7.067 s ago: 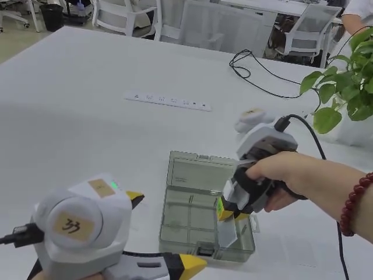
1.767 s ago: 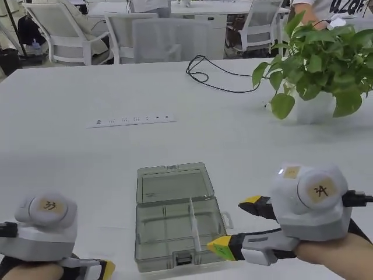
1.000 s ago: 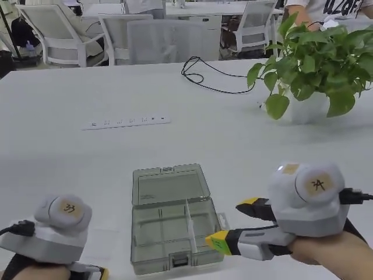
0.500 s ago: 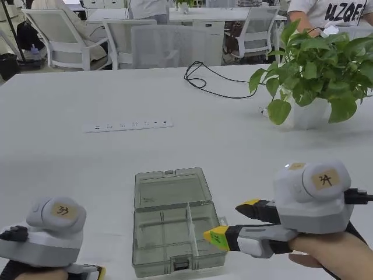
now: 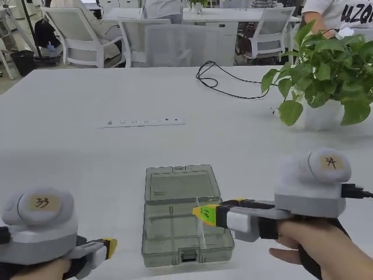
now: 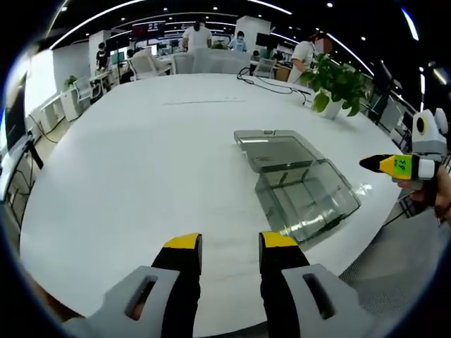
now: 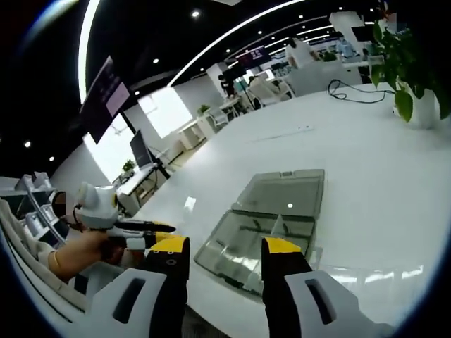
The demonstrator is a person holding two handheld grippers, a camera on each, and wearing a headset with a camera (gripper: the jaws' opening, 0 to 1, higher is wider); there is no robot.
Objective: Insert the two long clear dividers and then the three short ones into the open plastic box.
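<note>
**Lead:** We are recording the right gripper [image 7: 225,248] as empty. About seven seconds back it was lowering a clear divider into the open plastic box [image 5: 175,256]. That piece is no longer in its jaws, which are standing apart with nothing between them in its own view.

**Second:** We are confirming that. Over the last half second it is also shifting from beside the box's right wall to above the right part of the tray. In the head view its jaws are lining up one behind the other, so we are not judging the gap from there.

**Lead:** And the left gripper [image 6: 231,243]?

**Second:** Its jaws are apart and empty. It is hanging low by the near edge of the tabletop [image 5: 87,151], left of the box and apart from it, and it is taking no part.

**Lead:** The box is sitting close to the near edge, with its lid [image 5: 182,184] lying flat toward the far edge. Upright dividers [image 7: 279,225] are standing in the tray and crossing one another. The clear plastic is preventing an exact count.

**Second:** We are judging that the divider carried earlier is now seated, and that the insertion is at or near its end. We are advising a check that each piece is sitting fully down in its slots before sign-off.
</note>
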